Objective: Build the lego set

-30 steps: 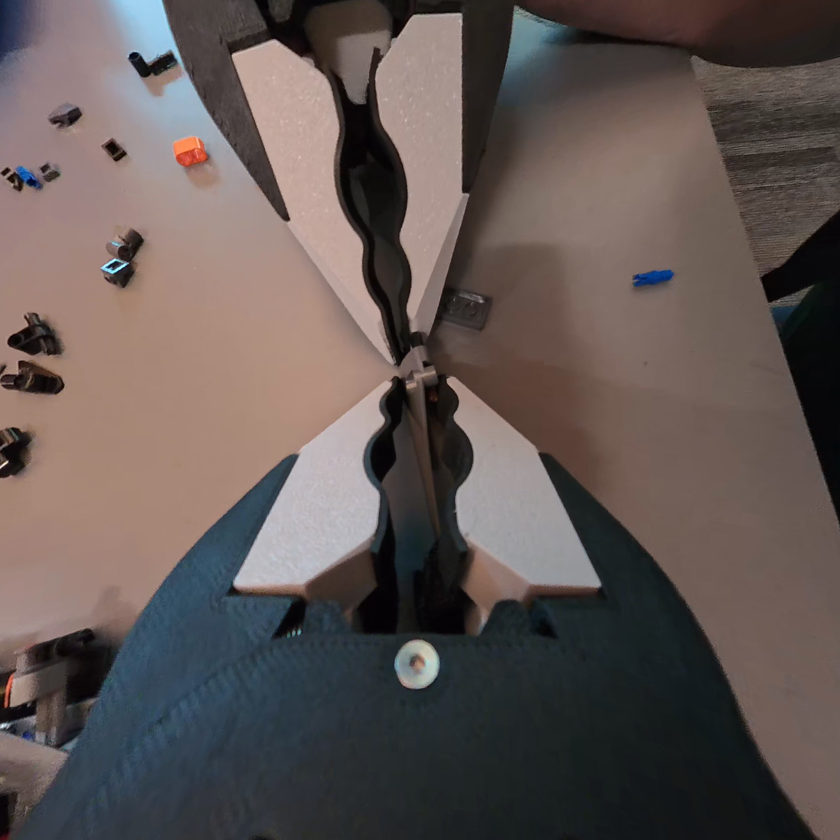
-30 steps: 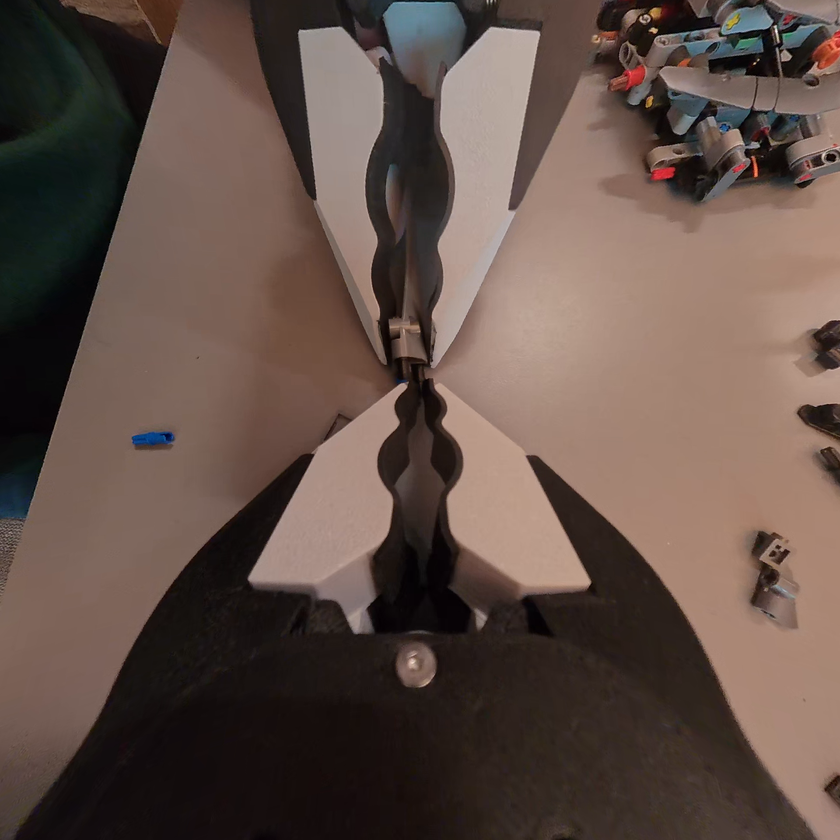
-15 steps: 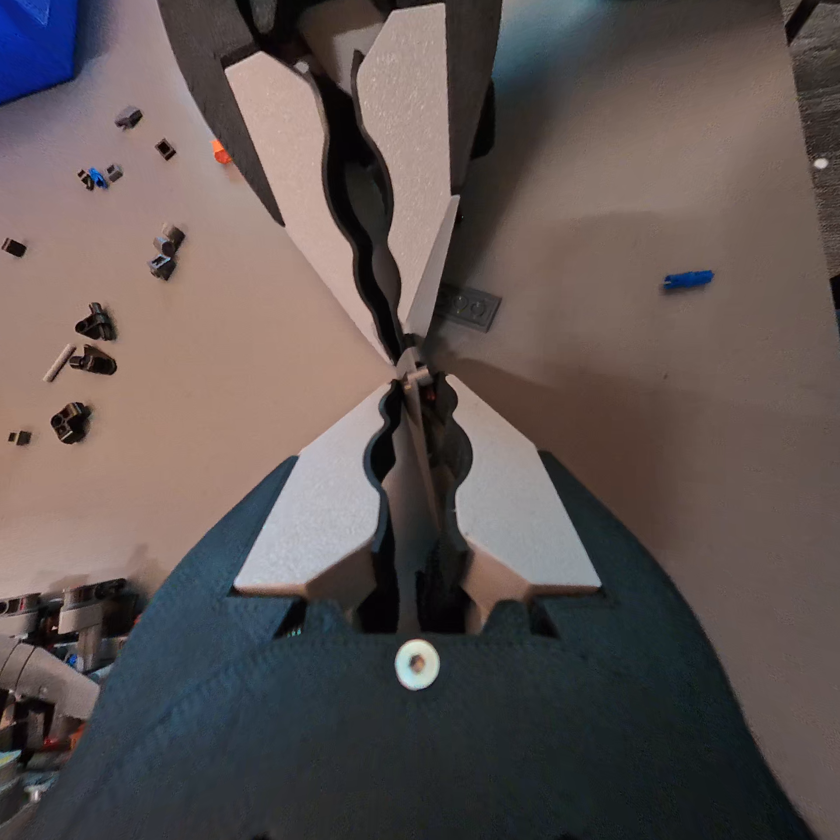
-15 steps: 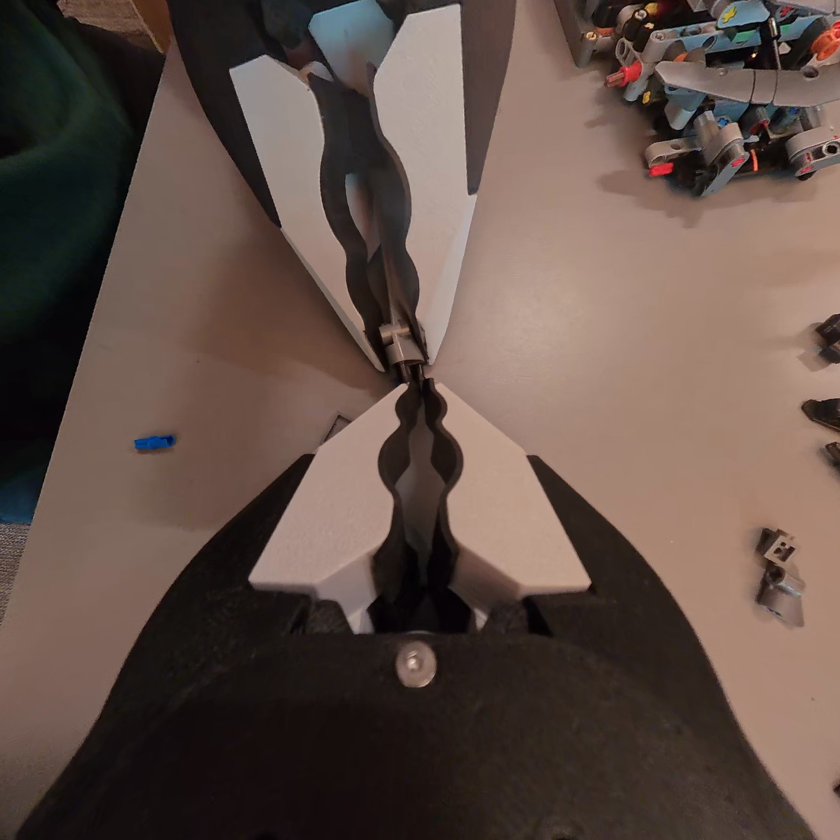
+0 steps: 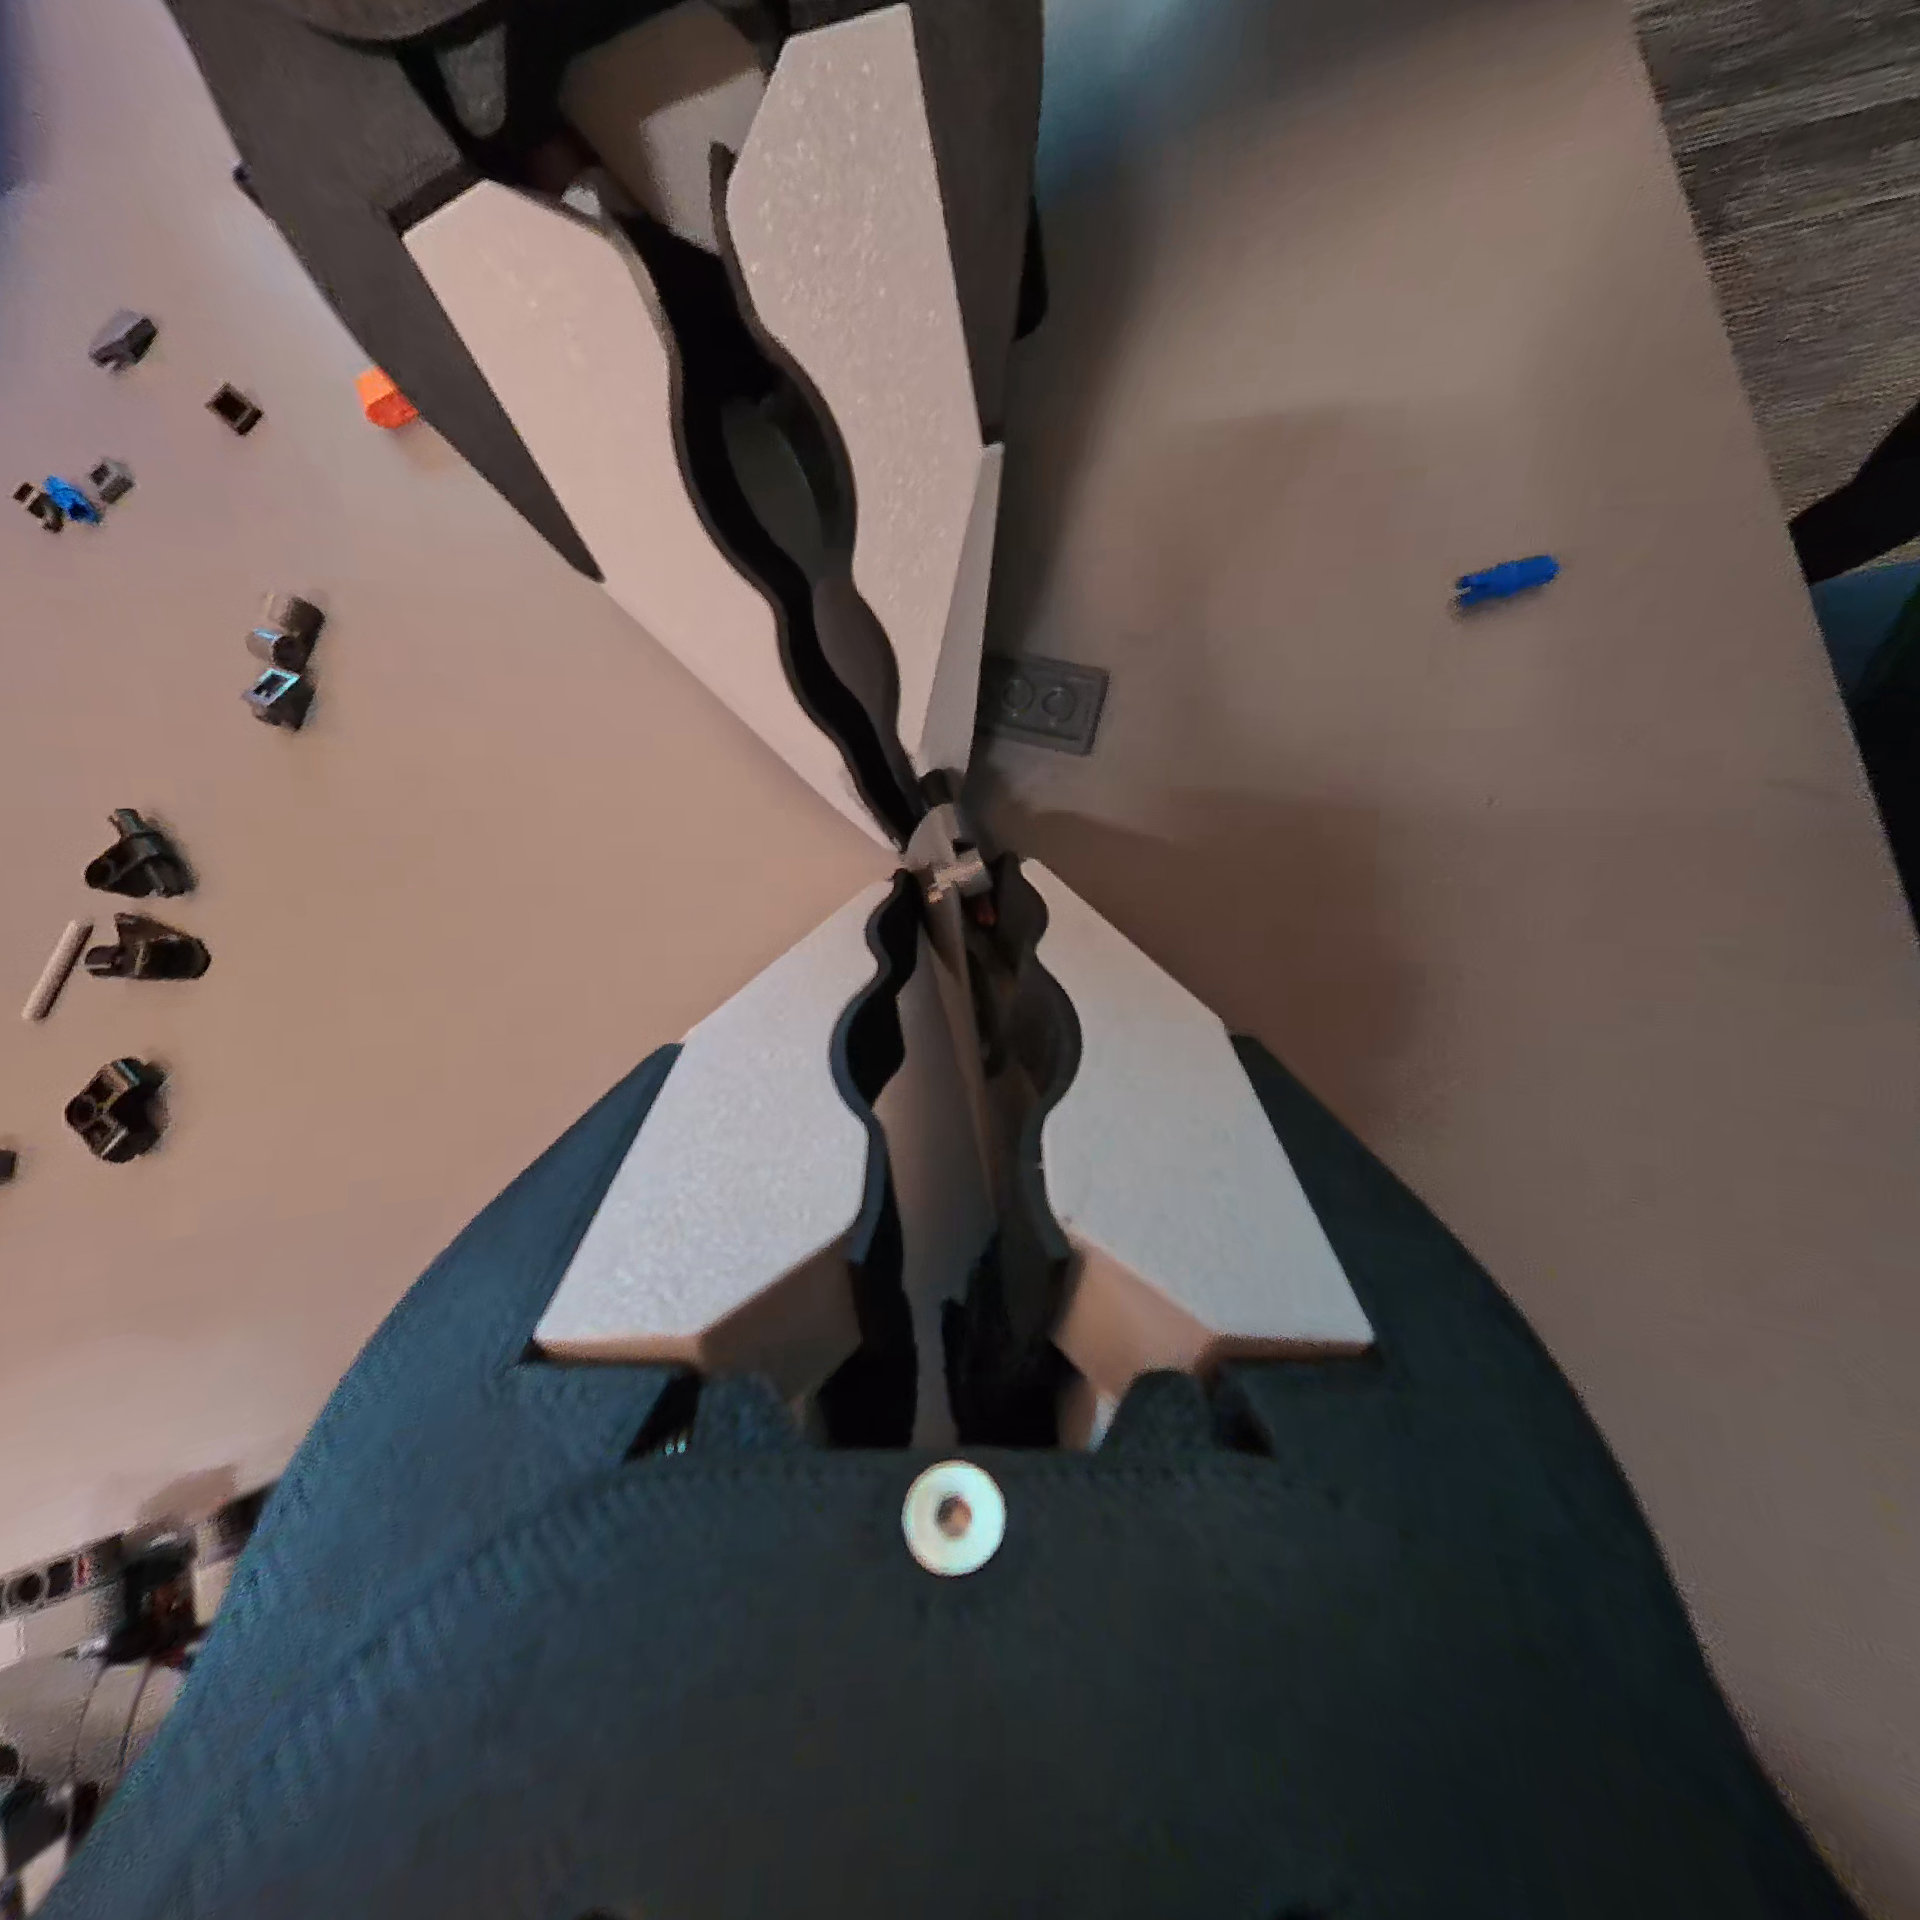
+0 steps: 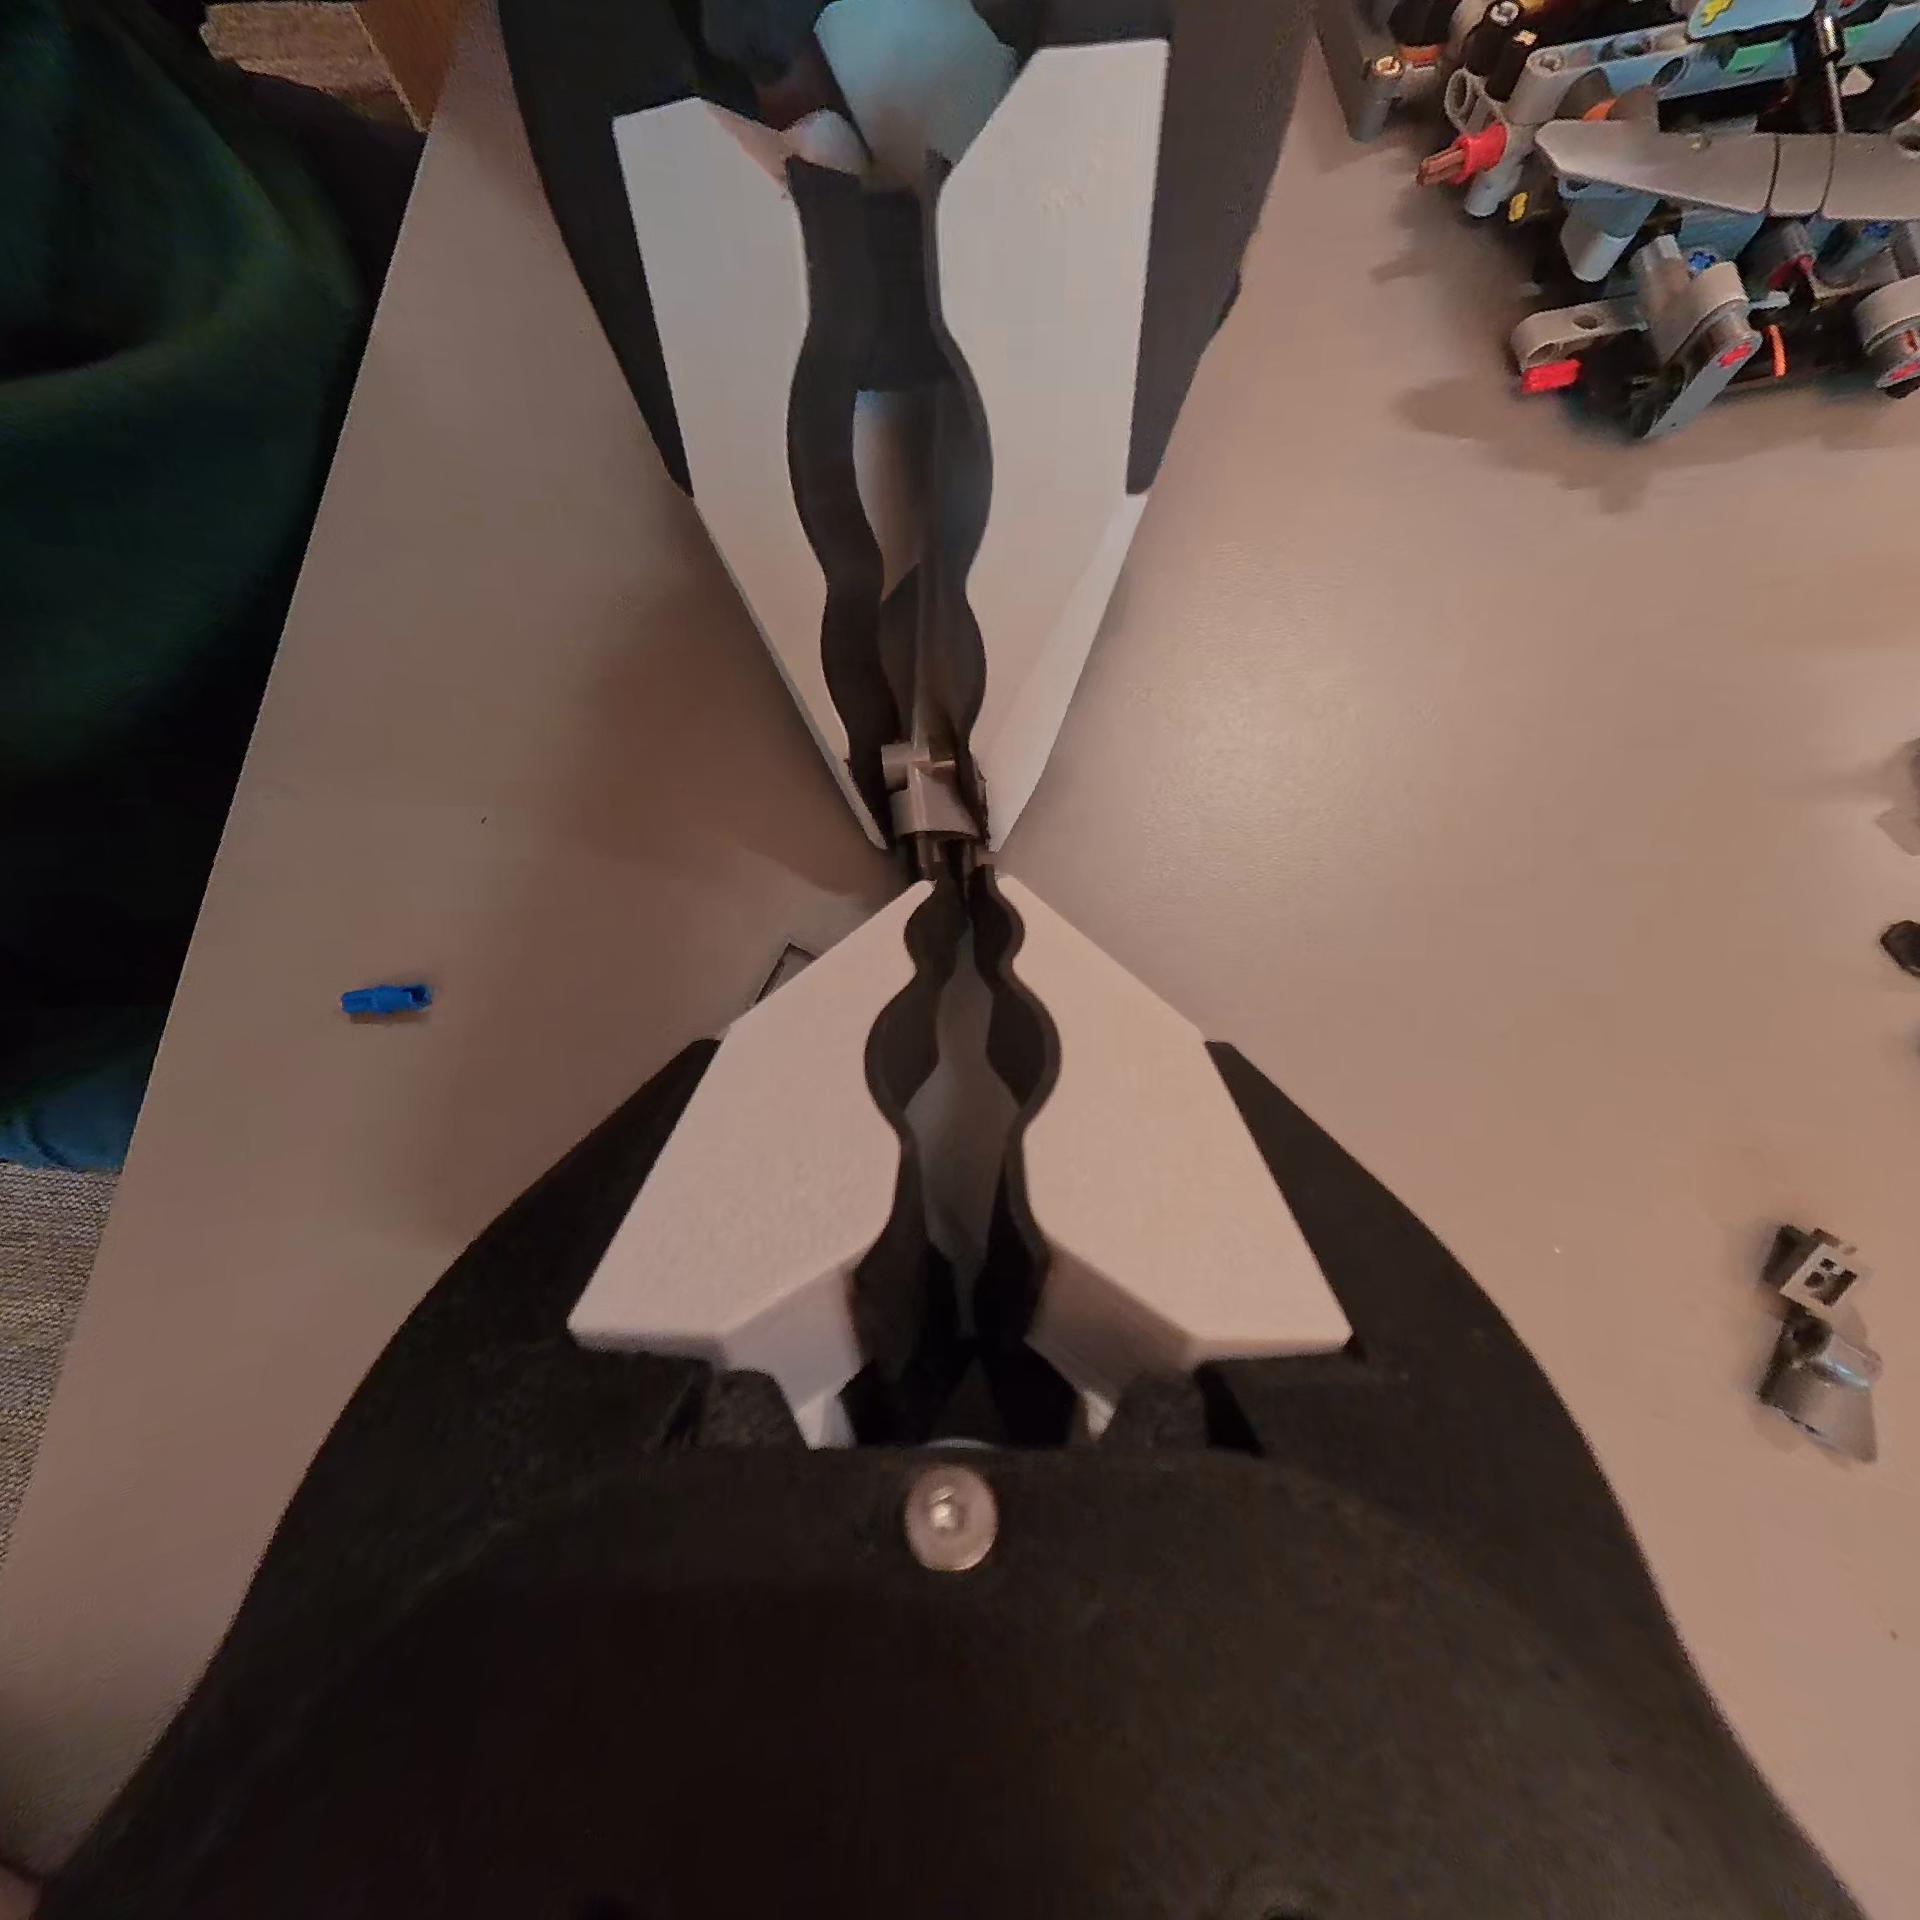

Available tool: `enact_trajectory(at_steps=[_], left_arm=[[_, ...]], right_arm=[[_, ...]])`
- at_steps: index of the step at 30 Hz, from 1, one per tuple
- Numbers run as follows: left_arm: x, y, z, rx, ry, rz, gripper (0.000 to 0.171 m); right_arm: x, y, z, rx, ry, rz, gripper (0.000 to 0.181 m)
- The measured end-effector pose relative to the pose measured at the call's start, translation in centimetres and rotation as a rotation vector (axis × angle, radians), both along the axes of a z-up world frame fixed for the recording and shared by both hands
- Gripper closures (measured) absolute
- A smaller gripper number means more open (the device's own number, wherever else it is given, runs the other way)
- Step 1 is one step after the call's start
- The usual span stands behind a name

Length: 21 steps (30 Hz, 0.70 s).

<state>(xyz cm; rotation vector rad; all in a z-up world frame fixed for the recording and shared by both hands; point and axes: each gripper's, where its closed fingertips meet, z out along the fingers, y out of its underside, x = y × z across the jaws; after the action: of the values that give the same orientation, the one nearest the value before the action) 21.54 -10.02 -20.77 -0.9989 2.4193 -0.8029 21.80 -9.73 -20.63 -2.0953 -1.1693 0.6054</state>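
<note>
- above the table [image 6: 1455, 831], i am holding my two grippers tip to tip, with a small grey connector [image 6: 920, 795] pinched at the meeting point.
- my left gripper [image 5: 940, 883] is clenching that grey connector right at its tips; in the right wrist view it is sitting in the far gripper's tips.
- my right gripper [image 6: 951, 868] is clamping something thin and dark at its tips, possibly a pin, and it is touching the connector's end; i cannot tell exactly what it is.
- i am judging both parts as light, hard, stiff plastic, smooth enough to twist or pop out if i am pushing off-axis.
- i am thinking the best hold is on the connector's flat sides, leaving its open end free.
- a grey plate [image 5: 1044, 701] is lying on the table just under the tips, a blue pin [image 6: 384, 1000] is lying well apart, and the half-built model [image 6: 1714, 208] is sitting at the far edge.
</note>
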Motion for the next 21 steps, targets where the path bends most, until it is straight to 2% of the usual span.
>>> enact_trajectory(at_steps=[6, 14, 16, 21], left_arm=[[0.0, -0.2, 0.0, -0.025, -0.008, -0.076, 0.158], [0.0, 0.2, 0.1, -0.055, -0.003, -0.052, 0.157], [0.0, 0.5, 0.1, -0.041, -0.015, -0.027, 0.154], [-0.4, 1.1, 0.2, -0.022, -0.011, 0.009, 0.147]], right_arm=[[0.0, -0.1, 0.0, -0.017, 0.010, 0.016, 0.181], [0.1, 0.3, 0.1, -0.010, 0.020, -0.016, 0.179], [0.1, 0.4, 0.3, -0.008, 0.032, -0.019, 0.171], [0.2, 0.5, 0.2, -0.004, 0.027, -0.026, 0.170]])
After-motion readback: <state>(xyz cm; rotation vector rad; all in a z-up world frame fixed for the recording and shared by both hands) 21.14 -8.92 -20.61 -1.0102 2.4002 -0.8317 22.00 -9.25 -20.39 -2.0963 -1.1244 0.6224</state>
